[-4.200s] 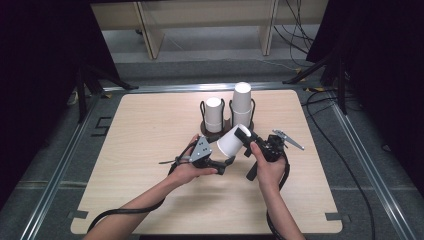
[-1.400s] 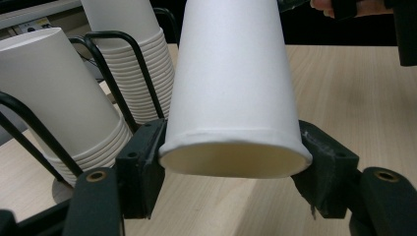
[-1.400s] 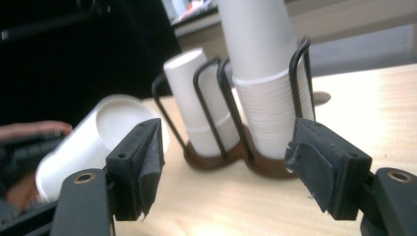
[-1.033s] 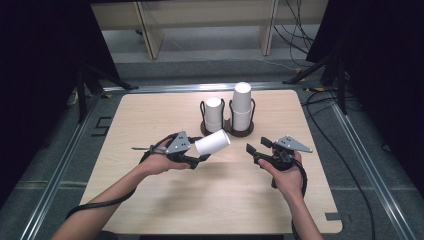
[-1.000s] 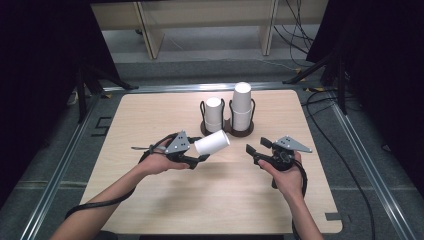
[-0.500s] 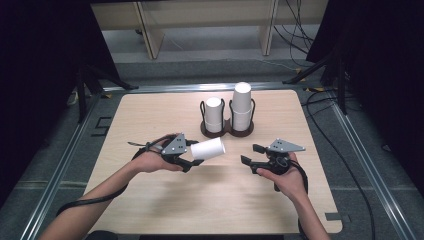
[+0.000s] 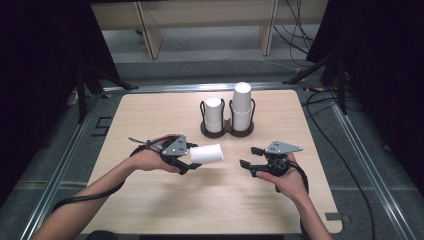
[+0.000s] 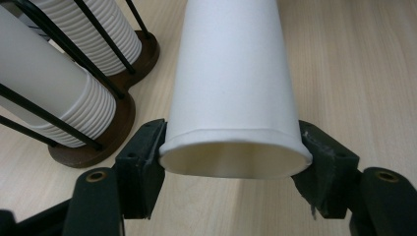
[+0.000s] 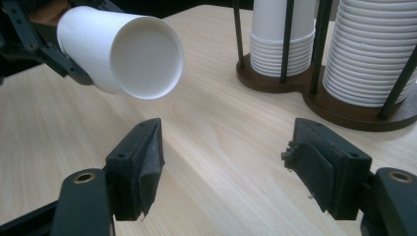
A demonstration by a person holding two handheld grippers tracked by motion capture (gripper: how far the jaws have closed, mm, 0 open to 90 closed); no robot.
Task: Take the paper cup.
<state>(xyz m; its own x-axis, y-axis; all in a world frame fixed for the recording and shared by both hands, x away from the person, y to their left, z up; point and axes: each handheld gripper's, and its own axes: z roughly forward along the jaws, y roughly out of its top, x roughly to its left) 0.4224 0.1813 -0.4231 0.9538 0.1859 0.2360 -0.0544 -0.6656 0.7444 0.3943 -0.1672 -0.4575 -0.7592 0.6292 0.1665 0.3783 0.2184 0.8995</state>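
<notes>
Above the left half of a wooden table (image 7: 150,210), the left gripper (image 7: 186,159) holds a white paper cup (image 7: 205,154) on its side, jaws closed on the rim end, base pointing right. The thin wall could crumple, or the cup could slip, if the squeeze changes. To the right, the right gripper (image 7: 246,157) hangs with jaws wide apart and empty, near the cup holder (image 7: 227,131). The left gripper view shows the clamped rim (image 8: 235,147) bulging; the right gripper view shows the cup's base (image 9: 145,56).
</notes>
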